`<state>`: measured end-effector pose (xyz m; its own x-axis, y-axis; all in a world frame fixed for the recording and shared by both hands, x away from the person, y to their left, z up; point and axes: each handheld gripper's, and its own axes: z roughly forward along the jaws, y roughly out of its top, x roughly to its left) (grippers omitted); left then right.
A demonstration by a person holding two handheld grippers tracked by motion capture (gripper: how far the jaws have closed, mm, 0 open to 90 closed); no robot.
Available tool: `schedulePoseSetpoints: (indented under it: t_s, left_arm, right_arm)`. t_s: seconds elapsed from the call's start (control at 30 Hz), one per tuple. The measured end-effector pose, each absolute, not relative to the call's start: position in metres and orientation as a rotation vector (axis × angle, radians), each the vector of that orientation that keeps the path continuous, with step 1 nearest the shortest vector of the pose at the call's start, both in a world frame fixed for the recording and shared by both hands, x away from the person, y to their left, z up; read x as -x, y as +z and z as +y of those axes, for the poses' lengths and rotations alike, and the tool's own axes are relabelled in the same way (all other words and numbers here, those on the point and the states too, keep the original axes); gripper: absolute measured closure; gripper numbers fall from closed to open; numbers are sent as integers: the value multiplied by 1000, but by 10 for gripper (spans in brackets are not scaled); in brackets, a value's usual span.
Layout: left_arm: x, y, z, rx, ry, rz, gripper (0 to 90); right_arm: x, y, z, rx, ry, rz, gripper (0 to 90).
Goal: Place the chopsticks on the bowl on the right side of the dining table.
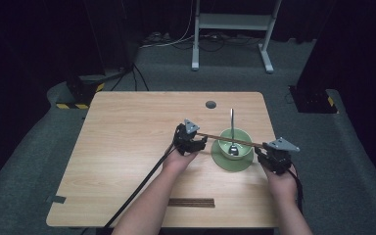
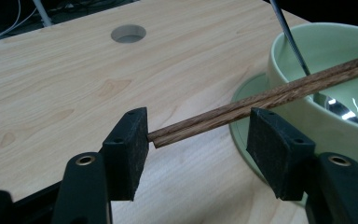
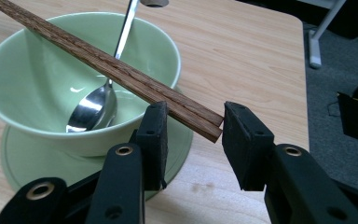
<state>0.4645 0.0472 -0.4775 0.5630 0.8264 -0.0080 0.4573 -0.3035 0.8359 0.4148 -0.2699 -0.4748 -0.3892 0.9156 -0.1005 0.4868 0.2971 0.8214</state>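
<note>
A pair of wooden chopsticks [image 1: 230, 138] lay across the rim of a green bowl [image 1: 240, 137], which sat on a matching saucer [image 1: 220, 159] toward the three o'clock side of the table [image 1: 127, 147]. A metal spoon [image 1: 232, 132] rested in the bowl with its handle pointing to twelve o'clock. The left gripper [image 1: 201, 140] waited at the nine o'clock end of the sticks; in the left gripper view its jaws stood apart, one pad [image 2: 130, 149] seeming to touch the stick tips [image 2: 168, 135] and the other clear of them. The right gripper [image 1: 260, 152] was at the three o'clock end, jaws likewise apart around the ends [image 3: 200, 119], with a gap showing at the far pad [image 3: 242, 144], so neither was clamped on them. The step in hand looked like squaring and seating the pair on the bowl. To do it well, both ends probably needed gentle, even pressure so the two sticks stayed side by side, level on the rim, without rolling off or nudging the spoon or tipping the bowl.
</note>
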Motion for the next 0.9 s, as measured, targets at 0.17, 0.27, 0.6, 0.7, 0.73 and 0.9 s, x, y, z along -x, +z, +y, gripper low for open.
schedulePoseSetpoints:
  t_s: [0.17,0.27,0.6,0.7,0.73,0.9]
  left_arm:
    - [-450,-477,49,-1941,577,1035,421]
    - [-442,-477,51,-1939,580,1021,445]
    - [-432,-479,52,-1920,609,1009,441]
    - [-433,-480,53,-1924,611,1011,425]
    - [-433,-480,53,-1924,611,1011,424]
    - [-433,-481,53,-1925,596,1014,442]
  right_arm:
    - [-411,-474,-269,-1234,964,2006,604]
    - [-409,-474,-270,-1230,965,2010,599]
    - [-411,-475,-271,-1248,968,2008,518]
    - [-408,-474,-271,-1262,970,1987,482]
    - [-408,-474,-271,-1262,970,1987,482]
    - [-400,-475,-273,-1290,978,1969,524]
